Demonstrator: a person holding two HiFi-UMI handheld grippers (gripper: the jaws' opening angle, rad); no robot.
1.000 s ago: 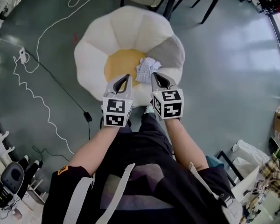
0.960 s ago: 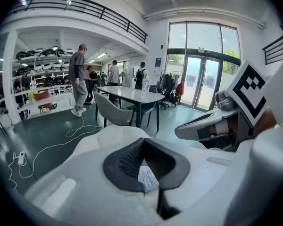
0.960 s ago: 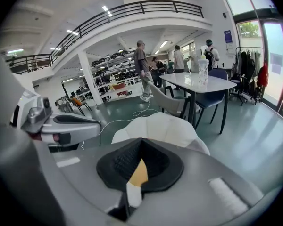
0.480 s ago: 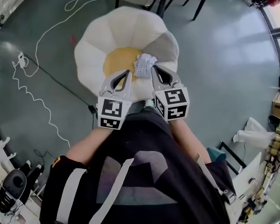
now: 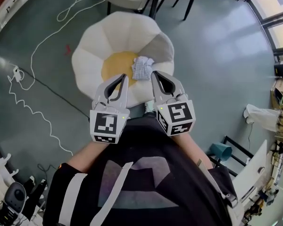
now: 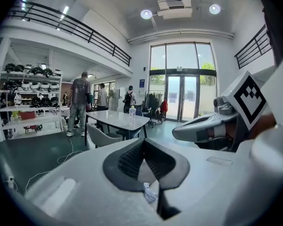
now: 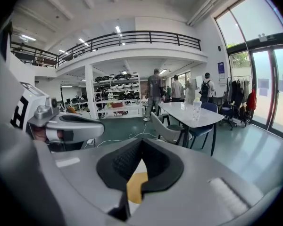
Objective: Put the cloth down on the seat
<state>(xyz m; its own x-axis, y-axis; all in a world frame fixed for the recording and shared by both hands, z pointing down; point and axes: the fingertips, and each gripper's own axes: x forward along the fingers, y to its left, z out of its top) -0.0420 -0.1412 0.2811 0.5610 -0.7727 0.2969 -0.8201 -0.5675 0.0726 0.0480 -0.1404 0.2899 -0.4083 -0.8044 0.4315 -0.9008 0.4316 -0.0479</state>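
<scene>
A small pale checked cloth (image 5: 141,67) lies crumpled on the flower-shaped seat (image 5: 118,32), at the right edge of its yellow centre (image 5: 114,66). Nothing holds it. My left gripper (image 5: 124,77) and right gripper (image 5: 154,74) hover side by side over the seat's near edge, just short of the cloth, both shut and empty. In the left gripper view the shut jaws (image 6: 143,141) frame a scrap of the cloth (image 6: 149,192), and the right gripper (image 6: 203,126) shows alongside. The right gripper view shows its shut jaws (image 7: 140,142) over the yellow centre (image 7: 136,188).
A white cable (image 5: 32,65) snakes over the grey floor left of the seat. Chair and table legs (image 5: 153,1) stand just beyond it. A white bag (image 5: 260,115) and a teal bin (image 5: 220,151) lie at the right. Far off, people stand by a white table (image 6: 117,118).
Both grippers have drawn back toward the person and slightly apart. The cloth stays put on the seat, and the head view has shifted a little.
</scene>
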